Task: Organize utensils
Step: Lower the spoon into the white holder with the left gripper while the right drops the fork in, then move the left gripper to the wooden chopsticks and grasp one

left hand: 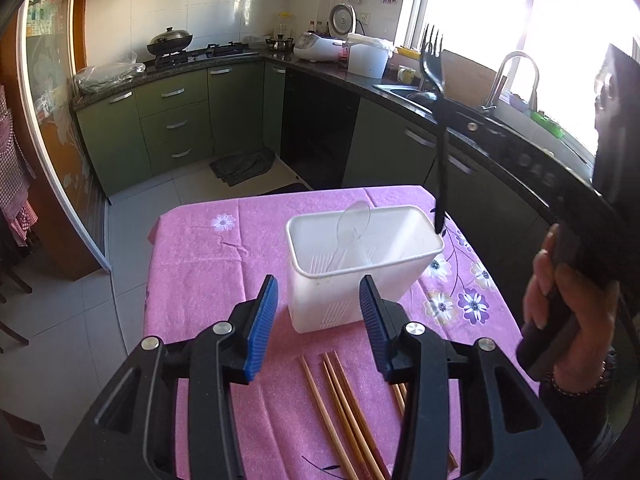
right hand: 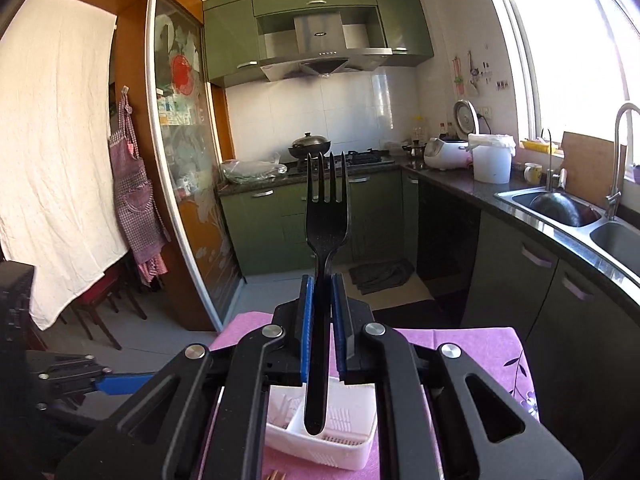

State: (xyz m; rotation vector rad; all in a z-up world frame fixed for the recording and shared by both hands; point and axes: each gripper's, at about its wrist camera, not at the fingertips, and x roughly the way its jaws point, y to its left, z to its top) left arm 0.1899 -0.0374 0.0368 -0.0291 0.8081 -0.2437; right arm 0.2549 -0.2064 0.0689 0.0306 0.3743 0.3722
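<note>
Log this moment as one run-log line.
right tool: shut on black fork, handle end over white caddy | left tool: open, empty, above chopsticks | clear spoon: in caddy

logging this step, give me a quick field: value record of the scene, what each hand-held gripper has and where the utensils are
left hand-held gripper: open, empty, above the chopsticks
right hand-held gripper: shut on black fork, tines up, handle end over the holder
holder: white, upright on pink floral tablecloth
in holder: clear plastic spoon
chopsticks: wooden, lying on the cloth in front of the holder
</note>
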